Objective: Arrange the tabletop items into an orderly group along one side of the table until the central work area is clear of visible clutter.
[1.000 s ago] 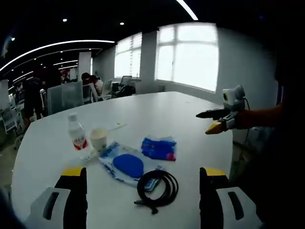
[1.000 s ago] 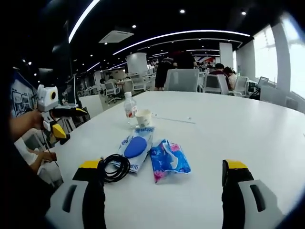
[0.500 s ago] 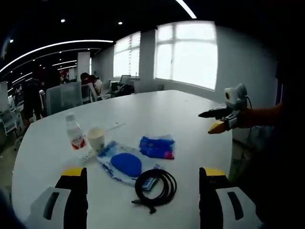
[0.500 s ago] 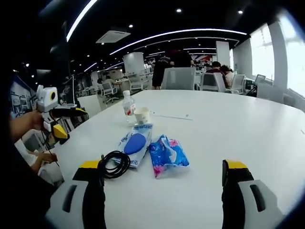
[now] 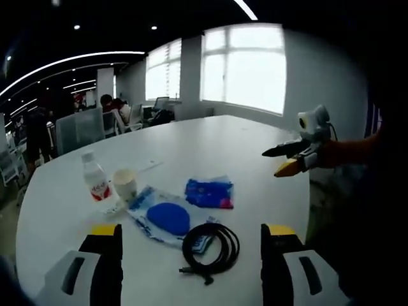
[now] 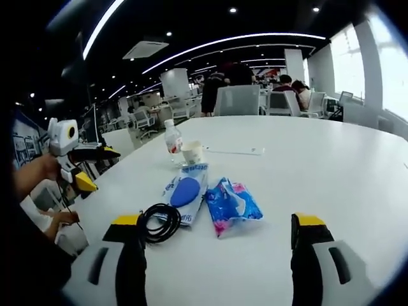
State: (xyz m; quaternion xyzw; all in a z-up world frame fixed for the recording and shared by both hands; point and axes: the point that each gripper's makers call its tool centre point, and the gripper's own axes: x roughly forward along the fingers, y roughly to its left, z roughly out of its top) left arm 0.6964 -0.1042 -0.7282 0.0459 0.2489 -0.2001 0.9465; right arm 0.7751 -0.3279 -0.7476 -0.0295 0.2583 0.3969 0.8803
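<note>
On the white table (image 5: 210, 143) lie a small water bottle (image 5: 94, 180), a paper cup (image 5: 125, 184), a clear packet with a blue oval (image 5: 167, 218), a blue tissue pack (image 5: 210, 193) and a coiled black cable (image 5: 211, 247). My left gripper (image 5: 190, 231) hangs open just short of the cable, holding nothing. My right gripper (image 6: 218, 222) is open above the table's near edge, facing the cable (image 6: 159, 221), packet (image 6: 185, 191), tissue pack (image 6: 233, 204), cup (image 6: 192, 152) and bottle (image 6: 172, 143). Each gripper shows in the other's view, off the table edge: the right gripper (image 5: 288, 159) and the left gripper (image 6: 83, 166).
A thin white strip (image 6: 233, 151) lies behind the cup. Bare tabletop (image 6: 331, 166) stretches beyond the items. Office chairs (image 6: 239, 101) and people stand behind the far edge, and bright windows (image 5: 245, 67) line the wall.
Both views have shifted slightly with the hands. The items on the table lie where they were, and both grippers stay open.
</note>
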